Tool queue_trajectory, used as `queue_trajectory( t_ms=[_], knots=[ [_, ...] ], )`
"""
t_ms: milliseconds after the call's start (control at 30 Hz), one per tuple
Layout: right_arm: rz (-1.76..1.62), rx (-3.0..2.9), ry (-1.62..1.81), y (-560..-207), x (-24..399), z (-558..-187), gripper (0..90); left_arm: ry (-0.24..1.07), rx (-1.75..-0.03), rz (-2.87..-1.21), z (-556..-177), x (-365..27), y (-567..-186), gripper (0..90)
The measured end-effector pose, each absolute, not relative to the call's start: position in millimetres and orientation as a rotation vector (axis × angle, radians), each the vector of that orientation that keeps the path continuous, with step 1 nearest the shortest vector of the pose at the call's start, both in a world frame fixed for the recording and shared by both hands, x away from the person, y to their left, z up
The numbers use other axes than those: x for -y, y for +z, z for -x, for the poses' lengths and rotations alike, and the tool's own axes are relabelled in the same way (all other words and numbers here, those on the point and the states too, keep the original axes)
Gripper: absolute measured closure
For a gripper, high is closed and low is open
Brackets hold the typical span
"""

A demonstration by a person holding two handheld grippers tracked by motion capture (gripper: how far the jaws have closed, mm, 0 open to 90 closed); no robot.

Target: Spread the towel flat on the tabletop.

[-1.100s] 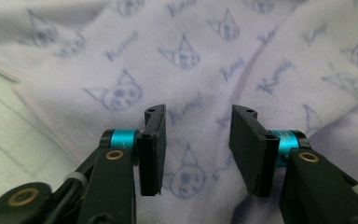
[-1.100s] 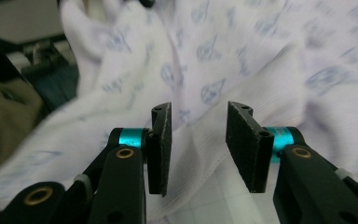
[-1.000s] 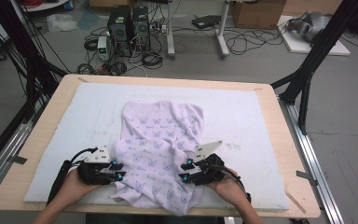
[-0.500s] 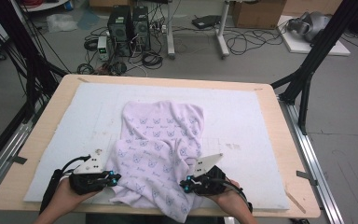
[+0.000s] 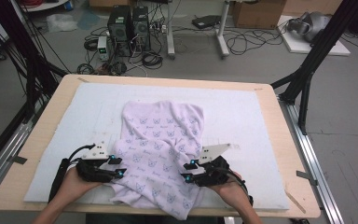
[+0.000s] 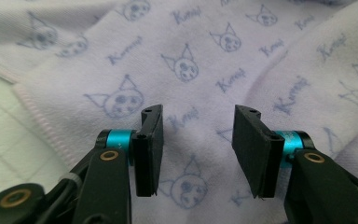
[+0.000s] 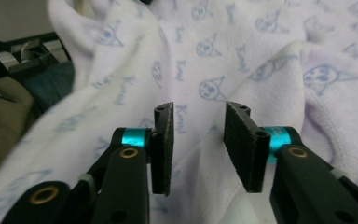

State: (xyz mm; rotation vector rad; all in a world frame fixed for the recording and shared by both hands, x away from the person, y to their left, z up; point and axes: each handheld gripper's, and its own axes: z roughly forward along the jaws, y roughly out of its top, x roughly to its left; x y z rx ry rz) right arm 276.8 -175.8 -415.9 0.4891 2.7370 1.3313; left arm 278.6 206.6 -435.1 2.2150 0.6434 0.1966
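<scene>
On top of the white mat [image 5: 261, 116], seen from the high view, a pale purple cloth [image 5: 161, 140] with little cat faces is lying crumpled, and its near end is hanging over the front edge of the mat. A person is reaching in from the near side of the wooden table [image 5: 289, 154]. The left gripper [image 5: 116, 167] is sitting at the left side of the cloth, right at its near corner. The right gripper [image 5: 186, 171] is sitting at the right side of the cloth, just as near to the person. Both tips are lying against the cloth.

Next to the cloth's pink hem, in the left gripper view, the left gripper [image 6: 196, 140] is pointing at the cloth [image 6: 205, 56]. Its jaws have just been opening, and they are standing apart now with nothing pinched between them. The cloth is lying flat behind the gap.

Over a soft fold of the cloth [image 7: 242, 42], in the right gripper view, the right gripper [image 7: 196, 140] is doing the same thing. Its jaws have just been opening too, they are letting go, and the cloth is showing loose behind the gap.
</scene>
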Motion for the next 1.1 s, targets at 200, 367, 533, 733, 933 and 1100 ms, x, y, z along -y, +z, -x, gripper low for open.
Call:
queue_trajectory(
  t_ms=[200, 367, 533, 733, 933, 1100],
  knots=[
    [-0.474, -2.821, 1.155, -438.5, 161.1, -283.3, 64.3, 0.224, -0.624, -2.247, -277.8, -201.3, -440.2, 67.9],
    [-0.455, -2.823, 1.187, -438.4, 163.6, -279.1, 83.7, 0.217, -0.609, -2.259, -273.2, -200.4, -438.6, 87.3],
    [-0.428, -2.823, 1.242, -432.3, 166.4, -266.7, 84.6, 0.201, -0.604, -2.247, -262.3, -206.5, -435.6, 87.9],
    [-0.422, -2.789, 1.310, -421.5, 176.4, -244.5, 84.7, 0.213, -0.569, -2.235, -233.7, -212.3, -423.2, 88.0],
    [-0.380, -2.802, 1.351, -413.0, 181.2, -214.5, 84.2, 0.181, -0.539, -2.223, -208.2, -215.7, -414.1, 88.0],
    [-0.363, -2.759, 1.376, -399.0, 186.5, -208.8, 72.1, 0.222, -0.552, -2.165, -207.6, -223.7, -408.1, 72.9]
  ],
)
